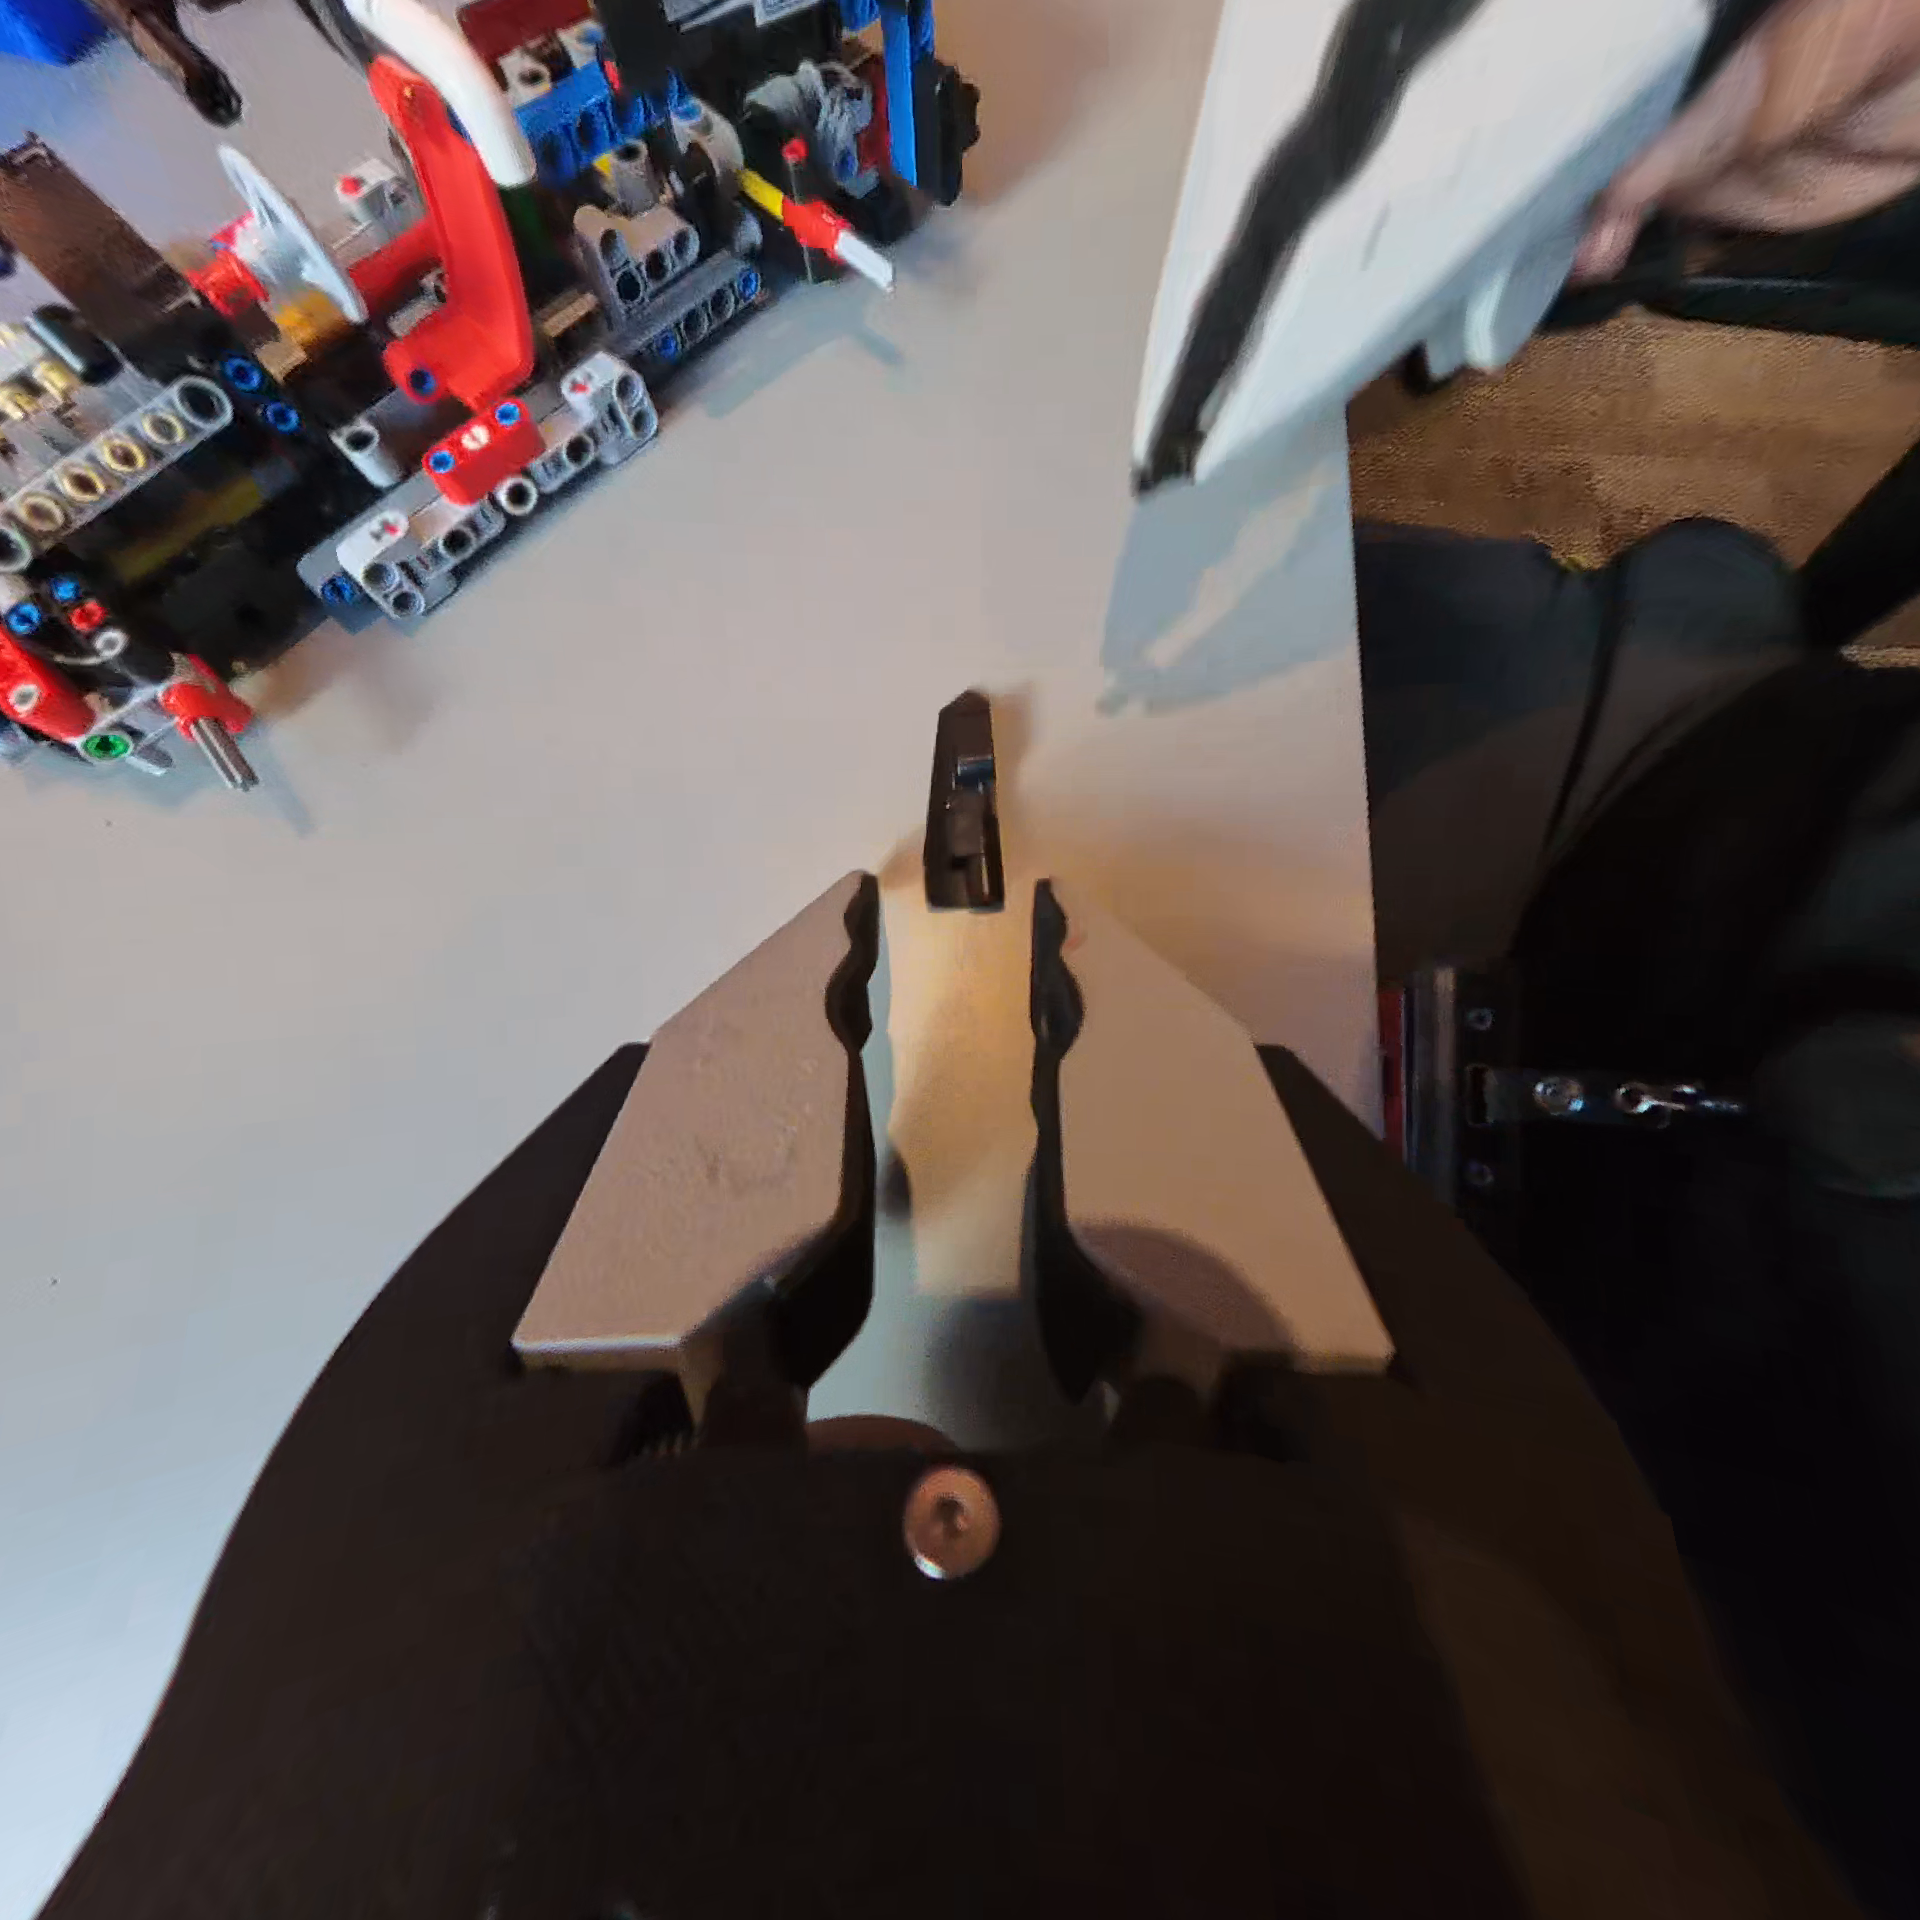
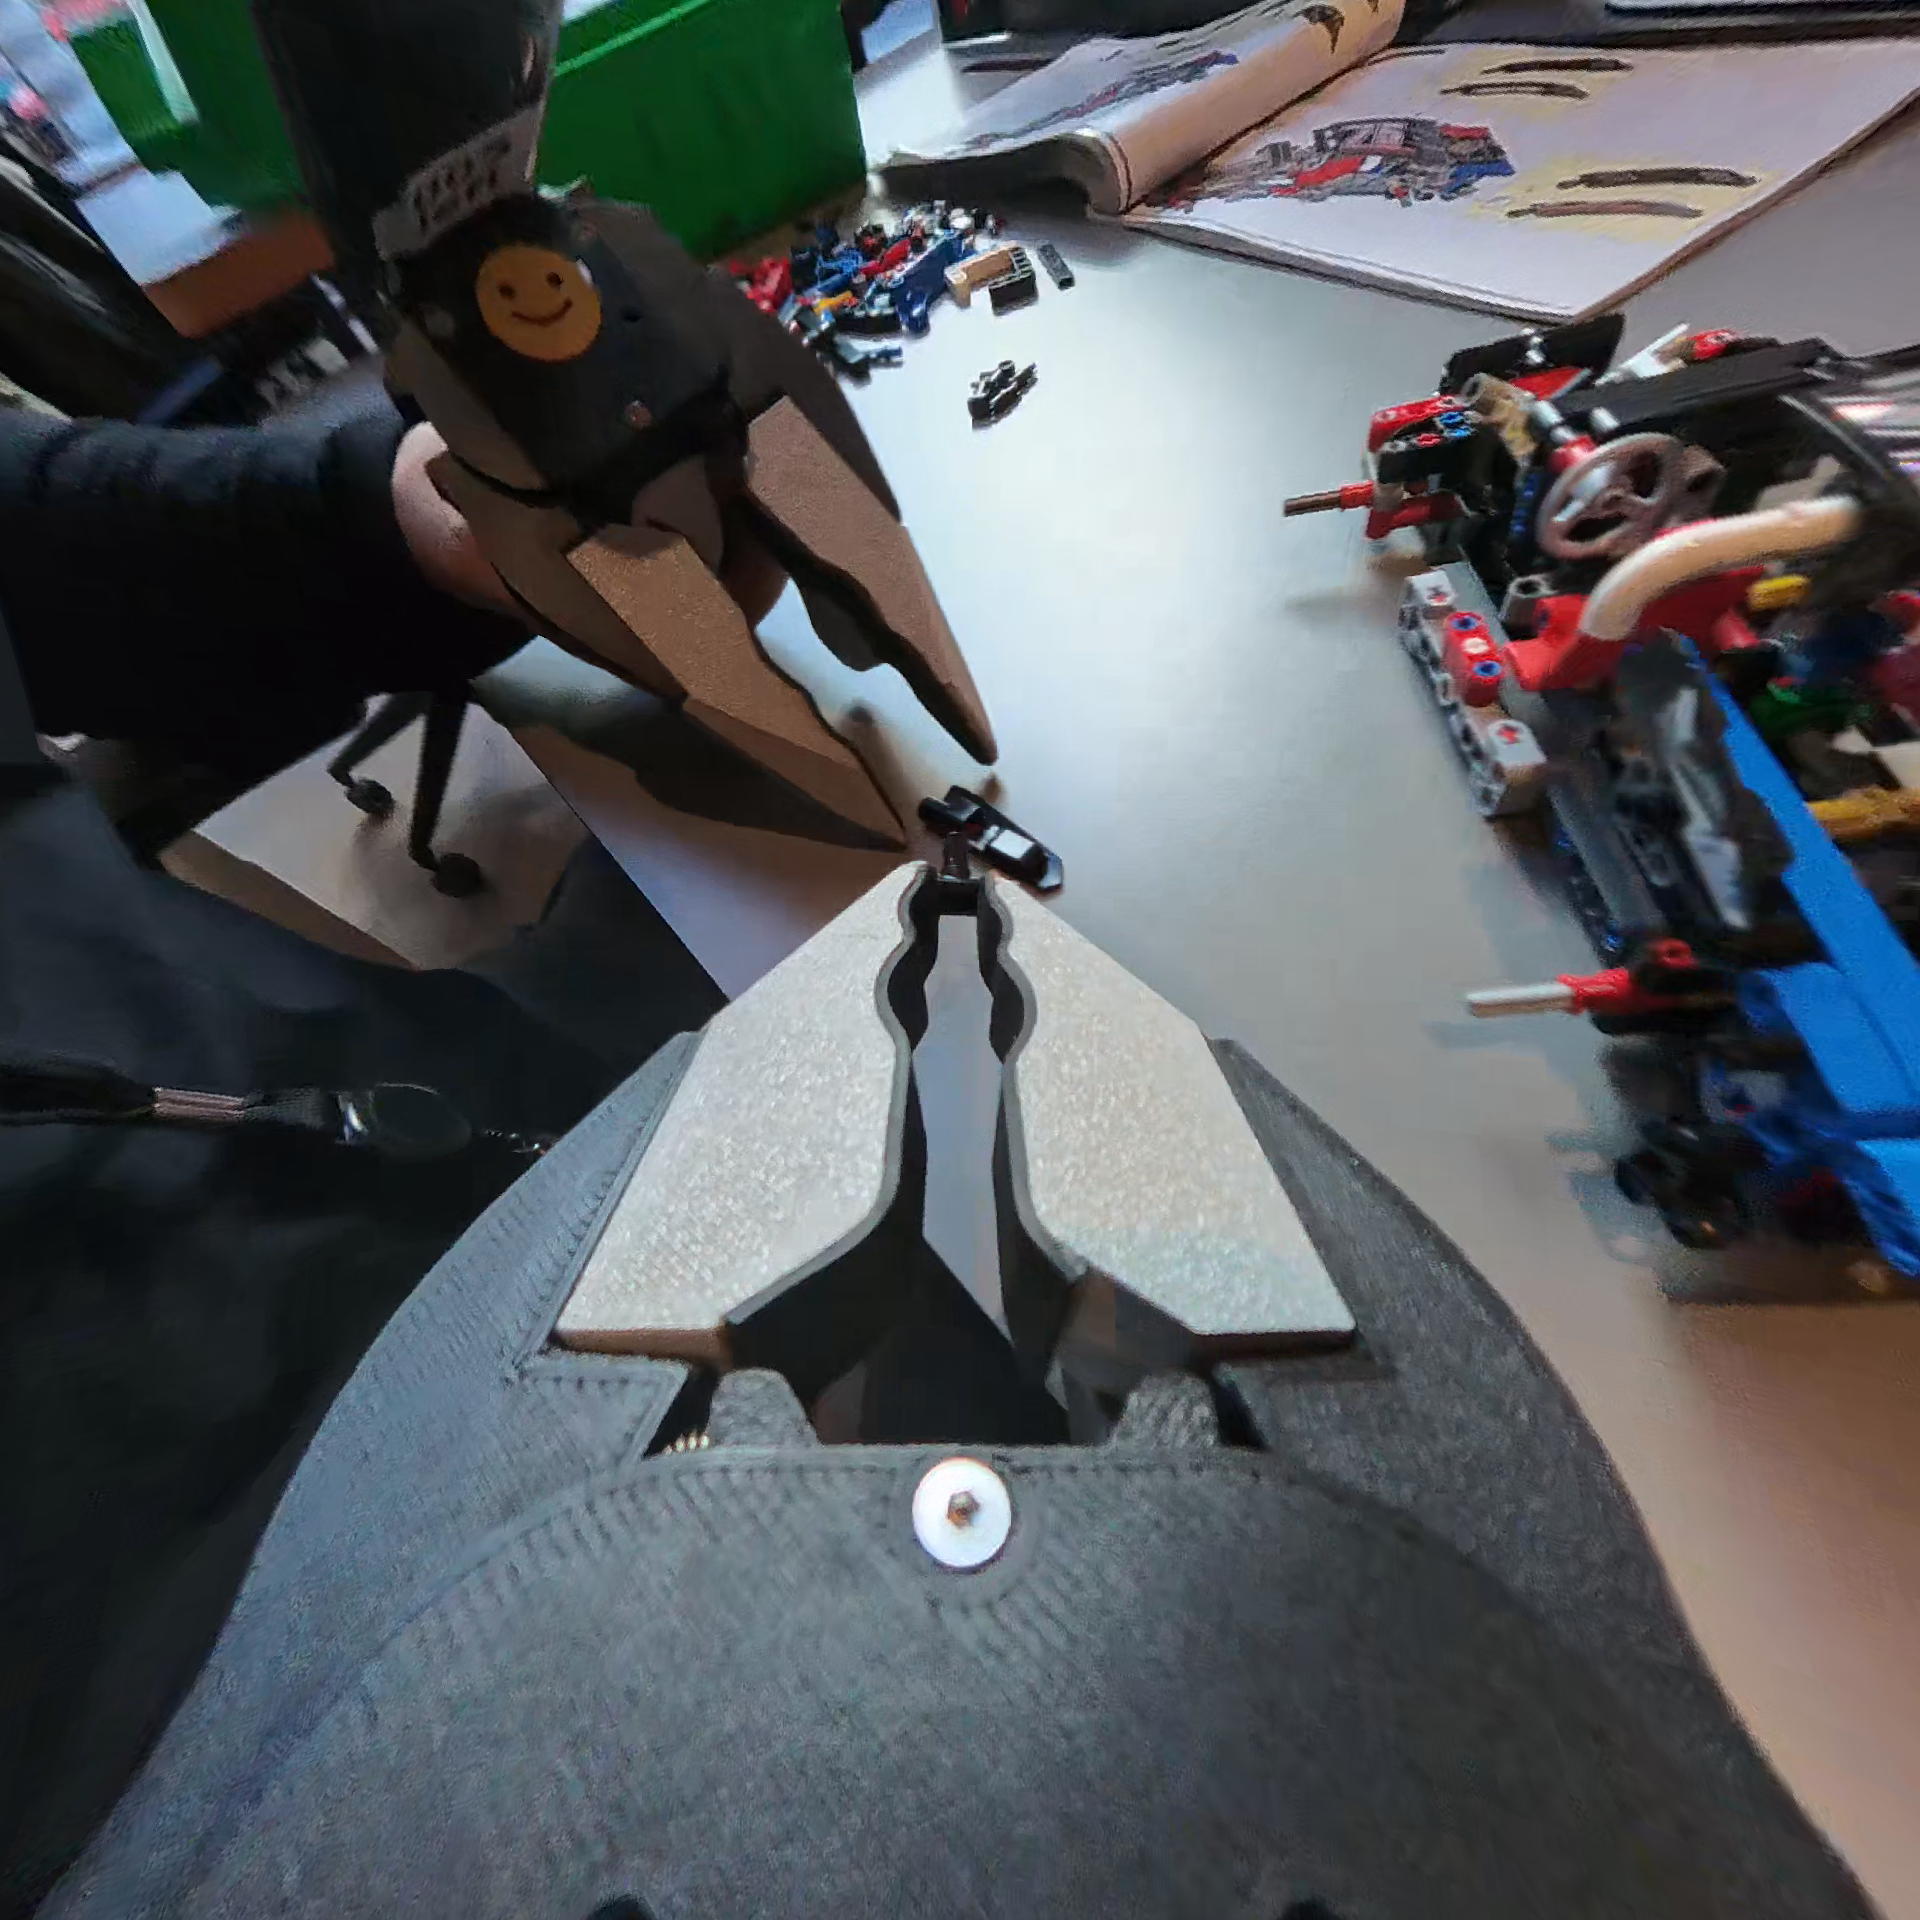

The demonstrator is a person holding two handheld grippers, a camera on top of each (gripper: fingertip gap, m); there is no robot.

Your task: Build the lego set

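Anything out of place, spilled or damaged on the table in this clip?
Nothing looks damaged or spilled. The loose lego pieces form a heap by the open manual, normal for a build. One small black piece lies alone near the table edge, between both tools, apparently being worked on.

Honestly not much to read here. The only clear sign is a round yellow smiley-face sticker (image 2: 537,301) on the black body of the other gripper, upper left of the right wrist view. The open printed instruction booklet (image 2: 1351,135) at the top right shows coloured drawings, any print too small to make out. Some small markings on the grey beams (image 1: 582,390) in the left wrist view are too blurry.
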